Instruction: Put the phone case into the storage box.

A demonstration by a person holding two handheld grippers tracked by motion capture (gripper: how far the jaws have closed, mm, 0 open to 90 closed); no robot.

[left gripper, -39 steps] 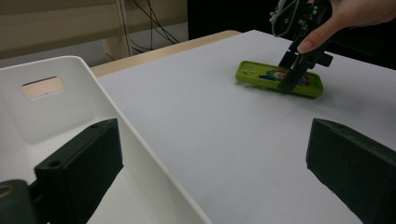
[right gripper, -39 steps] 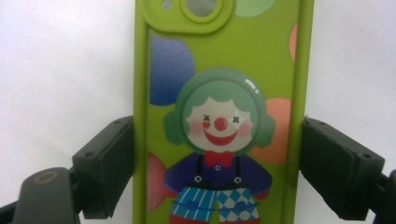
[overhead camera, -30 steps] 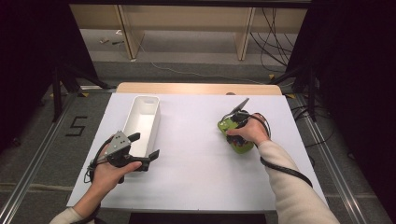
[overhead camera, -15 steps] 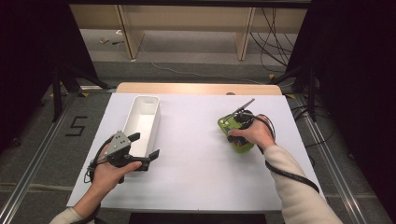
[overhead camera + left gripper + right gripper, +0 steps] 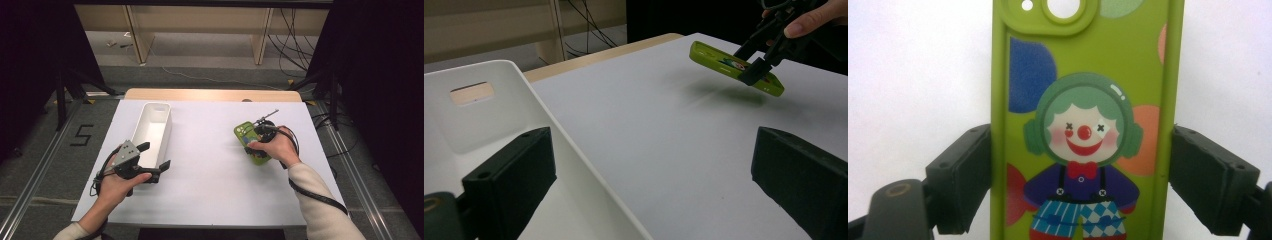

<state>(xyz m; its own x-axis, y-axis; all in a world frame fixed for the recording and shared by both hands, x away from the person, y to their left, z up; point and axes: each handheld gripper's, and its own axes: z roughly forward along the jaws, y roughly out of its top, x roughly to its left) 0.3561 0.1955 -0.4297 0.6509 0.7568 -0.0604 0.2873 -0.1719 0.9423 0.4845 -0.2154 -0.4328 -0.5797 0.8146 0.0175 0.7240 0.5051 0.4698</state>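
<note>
Your right claw [image 5: 1083,185] pinches the green phone case [image 5: 1083,115] by its long edges, lifted off the surface at three o'clock; your left claw [image 5: 659,195] waits spread over the white bin [image 5: 150,131], likely its destination.

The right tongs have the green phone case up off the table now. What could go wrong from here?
1. The right tongs pinch the phone case only by its long edges near one end; it hangs tilted and could slip or pivot.
2. The left tongs straddle the white bin's wall and may nudge the bin.
</note>
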